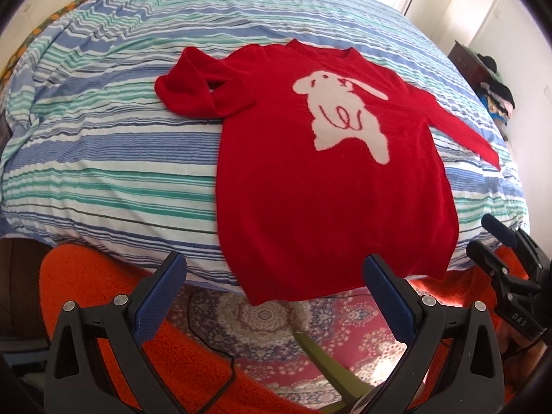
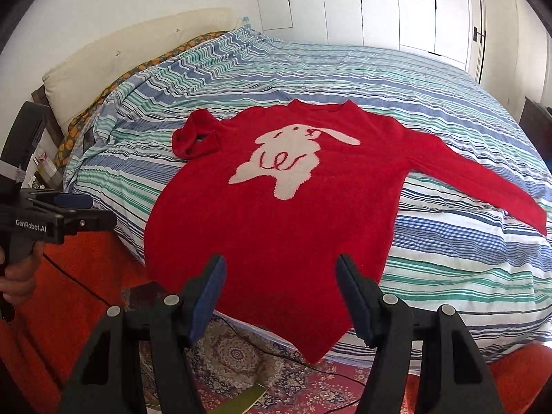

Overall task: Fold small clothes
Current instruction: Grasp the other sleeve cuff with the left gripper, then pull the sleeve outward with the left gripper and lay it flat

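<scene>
A red sweater (image 1: pixel 310 189) with a white rabbit design lies face up on the striped bed; it also shows in the right wrist view (image 2: pixel 276 227). Its hem hangs over the near bed edge. One sleeve (image 1: pixel 193 86) is bunched at the left; the other sleeve (image 1: pixel 462 127) lies stretched out to the right. My left gripper (image 1: pixel 276 276) is open and empty, just short of the hem. My right gripper (image 2: pixel 281 283) is open and empty over the hem. The right gripper also shows at the right edge of the left wrist view (image 1: pixel 496 245).
The bed (image 1: pixel 103 158) has a blue, green and white striped cover. A patterned rug (image 1: pixel 276 331) and a black cable (image 1: pixel 207 348) lie on the floor below. An orange blanket (image 1: pixel 86 286) lies at the bed's near edge. A white wardrobe (image 2: pixel 379 7) stands behind.
</scene>
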{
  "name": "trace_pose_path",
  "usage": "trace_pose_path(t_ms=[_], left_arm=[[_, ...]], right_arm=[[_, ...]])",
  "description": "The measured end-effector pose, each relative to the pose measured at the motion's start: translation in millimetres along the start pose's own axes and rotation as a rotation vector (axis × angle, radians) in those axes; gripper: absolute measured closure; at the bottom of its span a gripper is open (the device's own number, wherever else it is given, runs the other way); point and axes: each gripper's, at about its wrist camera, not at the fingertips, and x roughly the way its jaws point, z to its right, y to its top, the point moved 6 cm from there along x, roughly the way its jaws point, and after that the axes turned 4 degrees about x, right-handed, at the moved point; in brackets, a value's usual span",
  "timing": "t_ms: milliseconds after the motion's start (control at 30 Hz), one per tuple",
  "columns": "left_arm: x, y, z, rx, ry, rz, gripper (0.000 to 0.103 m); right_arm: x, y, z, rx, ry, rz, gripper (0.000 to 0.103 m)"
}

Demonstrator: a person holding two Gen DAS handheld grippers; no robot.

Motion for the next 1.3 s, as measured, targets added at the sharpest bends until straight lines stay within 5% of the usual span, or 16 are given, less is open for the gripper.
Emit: trace_pose_path(t_ms=[267,400,600,667,700,767,933,1067,1200,1267,1300], left_arm=[[43,59,-70,-0.207,0.013,0.106,0.004],[94,83,-97,-0.371,-0.054,0.065,0.022],[144,111,-115,-0.555,-0.064,0.073,0.023],[149,121,-117,-0.569,-0.081,0.09,0.052],[152,123,-119,-0.574,-0.107,0.068,0.1],[148,124,-127,-0.585,-0.138,0.04,0.099],[84,134,-155,-0.243,0.004,0.053,0.099],[28,137,-170,0.122,0.282,0.091,0.099],[31,97,-138,0.372,0.318,0.021,0.094],[54,62,-109,0.502,0.302,-0.083,0.073],[63,44,-97,0.558,0.293,-0.116,0.053]], right_arm=[[-1,-3,-3,-0.024,0.004,0.013,0.038],[6,-6,-7,-0.041,0.017,-0.008,0.038],[14,-14,-21,-0.107,0.029,-0.042,0.038],[17,-16,-25,-0.126,0.035,-0.052,0.038],[18,-17,-27,-0.133,0.037,-0.057,0.038],[21,-18,-28,-0.139,0.043,-0.063,0.038],[21,-16,-27,-0.129,0.053,-0.054,0.038],[25,-18,-21,-0.104,0.065,-0.07,0.038],[30,-17,-19,-0.083,0.069,-0.079,0.038],[31,-16,-18,-0.076,0.069,-0.078,0.038],[32,-16,-18,-0.074,0.069,-0.079,0.038]])
